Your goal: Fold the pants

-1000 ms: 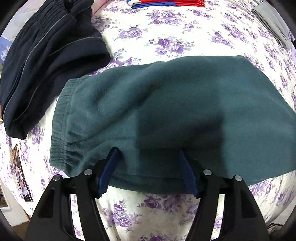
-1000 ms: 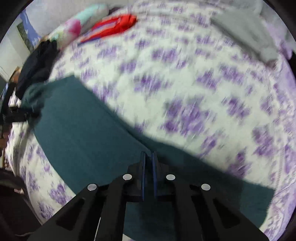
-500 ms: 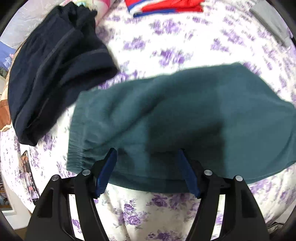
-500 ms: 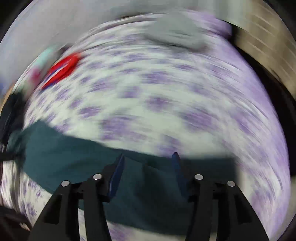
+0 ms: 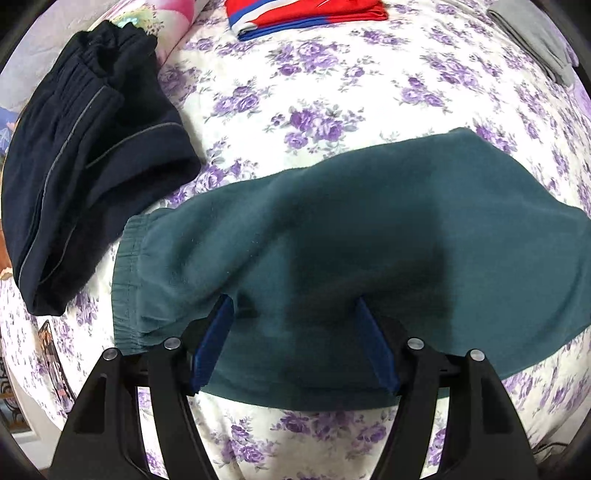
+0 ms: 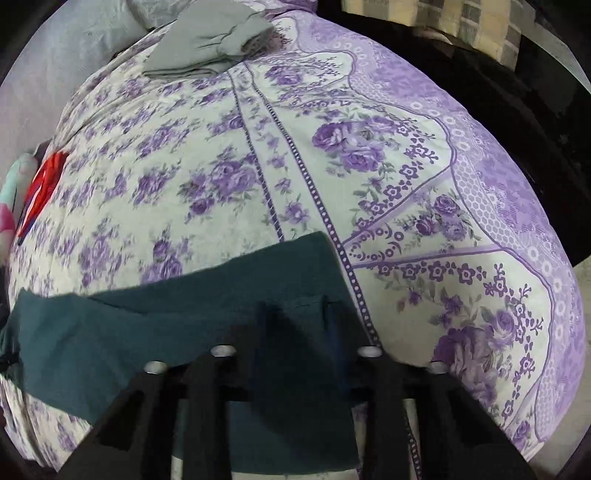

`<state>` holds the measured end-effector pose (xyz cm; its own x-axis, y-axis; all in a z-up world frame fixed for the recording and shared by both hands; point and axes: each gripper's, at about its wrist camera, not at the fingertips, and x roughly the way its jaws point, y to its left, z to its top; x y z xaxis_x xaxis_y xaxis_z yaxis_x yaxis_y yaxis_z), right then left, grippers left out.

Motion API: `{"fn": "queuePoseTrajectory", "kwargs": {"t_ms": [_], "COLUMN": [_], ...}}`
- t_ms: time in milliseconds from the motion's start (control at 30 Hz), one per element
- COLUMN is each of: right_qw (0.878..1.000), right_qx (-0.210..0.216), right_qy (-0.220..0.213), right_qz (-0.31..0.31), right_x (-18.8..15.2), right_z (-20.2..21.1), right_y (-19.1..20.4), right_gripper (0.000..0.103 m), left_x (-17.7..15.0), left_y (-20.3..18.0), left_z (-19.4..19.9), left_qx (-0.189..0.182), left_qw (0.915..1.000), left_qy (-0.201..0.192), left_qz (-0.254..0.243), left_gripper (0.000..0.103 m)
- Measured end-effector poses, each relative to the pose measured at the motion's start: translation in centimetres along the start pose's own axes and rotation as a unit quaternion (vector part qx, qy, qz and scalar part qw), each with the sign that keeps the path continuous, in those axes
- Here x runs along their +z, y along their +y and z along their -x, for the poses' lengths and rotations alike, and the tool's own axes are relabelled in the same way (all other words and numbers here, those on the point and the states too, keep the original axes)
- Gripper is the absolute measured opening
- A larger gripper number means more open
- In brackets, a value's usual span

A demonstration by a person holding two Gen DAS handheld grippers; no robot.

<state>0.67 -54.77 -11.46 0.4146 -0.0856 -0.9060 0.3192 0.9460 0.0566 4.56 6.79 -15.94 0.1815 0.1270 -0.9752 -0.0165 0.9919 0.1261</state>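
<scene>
The teal fleece pants (image 5: 332,236) lie flat on the purple-flowered bedspread (image 5: 332,92), the elastic waistband at the left in the left wrist view. My left gripper (image 5: 293,314) is open, its blue fingers just above the near edge of the pants close to the waistband, holding nothing. In the right wrist view the leg end of the pants (image 6: 221,302) lies across the lower left. My right gripper (image 6: 295,317) is open over the leg hem, with fabric between and under the fingers.
Folded navy pants (image 5: 92,155) lie left of the teal pants. A red and blue folded garment (image 5: 306,14) lies at the far side, and a grey folded garment (image 6: 207,40) at the far right. The bed's right edge drops to dark floor (image 6: 535,110).
My right gripper has opened from shut and swung right along the pants to the leg end. The left gripper stayed open and drew back slightly, the waistband now nearer the centre.
</scene>
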Motion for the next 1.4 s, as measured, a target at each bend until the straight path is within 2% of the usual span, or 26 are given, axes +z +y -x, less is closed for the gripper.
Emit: {"fn": "queuePoseTrajectory", "kwargs": {"t_ms": [33,167,267,300,333,367,400,467,567,633,733,833,933,1033,1067,1100,1167,1233,1333,1367,1400], "right_qw": [1.000,0.998,0.998,0.999,0.998,0.996,0.995,0.997,0.998,0.998,0.993,0.982,0.966,0.953,0.951,0.951,0.950,0.944,0.941,0.940,0.939], "right_qx": [0.015,0.007,-0.011,-0.020,-0.041,-0.062,-0.071,-0.074,-0.033,-0.012,0.042,0.085,0.113,0.124,0.122,0.118,0.121,0.132,0.120,0.121,0.127], "right_qy": [-0.009,-0.061,-0.042,-0.028,-0.003,0.005,-0.003,-0.024,-0.046,-0.041,-0.008,0.021,0.017,0.006,0.006,0.004,0.004,0.013,0.003,-0.005,-0.017], "right_qz": [-0.007,0.018,0.033,0.041,0.056,0.069,0.069,0.030,-0.020,-0.051,-0.111,-0.168,-0.230,-0.275,-0.283,-0.284,-0.287,-0.303,-0.315,-0.318,-0.320], "right_x": [0.4,2.4,3.7,3.8,3.7,3.7,3.8,4.1,2.8,1.2,-1.4,-3.2,-4.3,-4.3,-4.3,-4.4,-5.0,-5.9,-6.2,-5.9,-5.3], "right_z": [0.6,3.3,0.9,-0.2,-2.1,-3.2,-2.9,-0.7,2.6,3.6,3.5,1.9,0.3,-0.2,0.1,0.5,1.2,1.0,0.4,0.3,0.2], "right_y": [-0.1,0.5,0.7,0.8,1.0,1.2,1.2,0.1,-1.9,-3.0,-4.0,-4.8,-5.6,-6.1,-6.1,-6.0,-6.1,-6.3,-6.1,-6.0,-5.9], "right_gripper": [0.012,0.012,0.013,0.016,0.028,0.034,0.047,0.049,0.052,0.052,0.052,0.050,0.052,0.051,0.050,0.050,0.051,0.051,0.054,0.052,0.035], "left_x": [0.0,-0.2,-0.4,-0.3,-0.3,-0.5,-0.5,-0.6,-0.7,-0.7,-0.5,-0.2,-0.1,-0.6,-0.6,-0.5,-0.3,-0.1,0.0,0.0,-0.1], "left_y": [0.0,0.2,0.1,0.0,-0.1,-0.1,-0.1,0.0,0.7,0.6,-0.6,-3.2,-6.1,-8.1,-8.4,-8.7,-8.6,-7.9,-6.9,-6.9,-7.2], "left_z": [-0.1,-0.6,-0.5,-0.5,-0.5,-0.1,-0.1,0.3,1.3,1.9,2.3,2.8,2.5,0.1,0.4,0.6,0.6,0.5,0.7,0.9,1.2], "left_qx": [-0.001,0.006,0.013,0.019,0.023,0.026,0.032,0.040,0.034,0.027,0.012,-0.010,-0.026,-0.009,0.001,0.002,-0.004,-0.021,-0.032,-0.041,-0.045], "left_qw": [1.0000,0.9999,0.9999,0.9998,0.9997,0.9996,0.9995,0.9992,0.9992,0.9993,0.9997,0.9995,0.9983,0.9985,0.9992,0.9990,0.9992,0.9993,0.9989,0.9986,0.9984], "left_qy": [0.002,0.008,0.007,0.006,0.005,0.005,0.006,0.001,-0.010,-0.018,-0.017,-0.027,-0.020,0.015,-0.001,0.001,0.006,0.016,0.034,0.034,0.033], "left_qz": [0.002,0.007,0.008,0.007,0.005,0.004,0.002,0.005,0.016,0.018,0.012,-0.015,-0.048,-0.051,-0.040,-0.044,-0.039,-0.028,0.006,0.007,0.000], "left_gripper": [0.066,0.066,0.066,0.066,0.067,0.068,0.069,0.069,0.068,0.068,0.068,0.068,0.069,0.074,0.075,0.075,0.075,0.075,0.075,0.075,0.075]}}
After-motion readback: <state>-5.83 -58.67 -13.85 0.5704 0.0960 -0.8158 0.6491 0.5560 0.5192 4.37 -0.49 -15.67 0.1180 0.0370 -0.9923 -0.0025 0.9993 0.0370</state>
